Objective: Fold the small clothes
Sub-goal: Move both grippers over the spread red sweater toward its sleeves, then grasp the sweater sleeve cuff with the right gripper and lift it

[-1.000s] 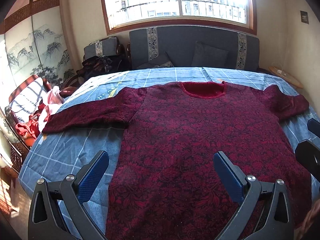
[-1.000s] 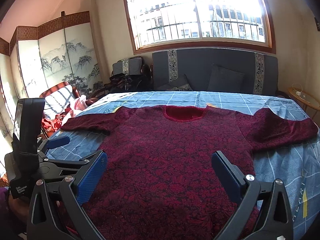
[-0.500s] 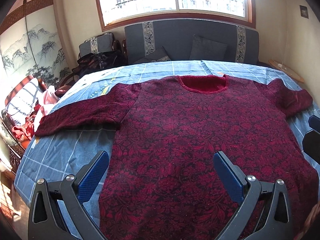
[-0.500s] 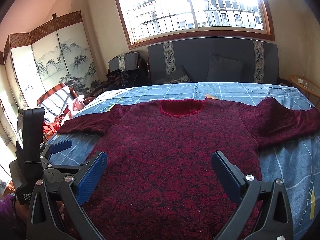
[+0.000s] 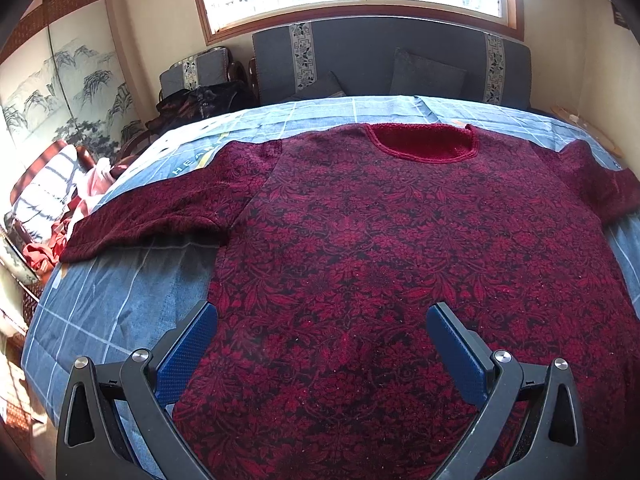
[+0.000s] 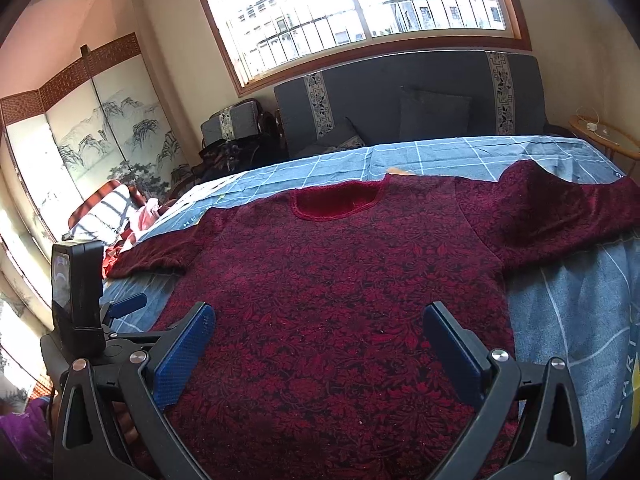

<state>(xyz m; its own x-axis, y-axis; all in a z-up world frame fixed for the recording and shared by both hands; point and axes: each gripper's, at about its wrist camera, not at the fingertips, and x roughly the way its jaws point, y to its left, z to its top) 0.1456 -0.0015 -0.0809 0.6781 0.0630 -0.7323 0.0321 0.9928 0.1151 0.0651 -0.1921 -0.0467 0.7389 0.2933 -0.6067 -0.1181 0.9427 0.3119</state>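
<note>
A dark red floral-patterned sweater [image 5: 380, 248] [image 6: 340, 280] lies flat on the bed, neck opening at the far end and both sleeves spread out sideways. My left gripper [image 5: 322, 316] hovers open over the sweater's lower left part, with nothing between its blue pads. My right gripper [image 6: 318, 316] stands open above the lower middle of the sweater, empty too. In the right wrist view the left gripper's body [image 6: 80, 308] shows at the left edge. The sweater's hem is hidden below both views.
The bed carries a blue checked sheet [image 5: 108, 300] [image 6: 572, 308]. A grey sofa [image 5: 392, 64] stands under the window beyond it. Left of the bed sit a painted folding screen [image 6: 100, 148], a chair with clothes [image 5: 68, 208] and a dark bag [image 5: 200, 100]. A small round table [image 6: 604, 136] is at the far right.
Both grippers have moved forward and lower over the sweater, which now fills more of each view. The right gripper no longer shows in the left wrist view. Both stayed open.
</note>
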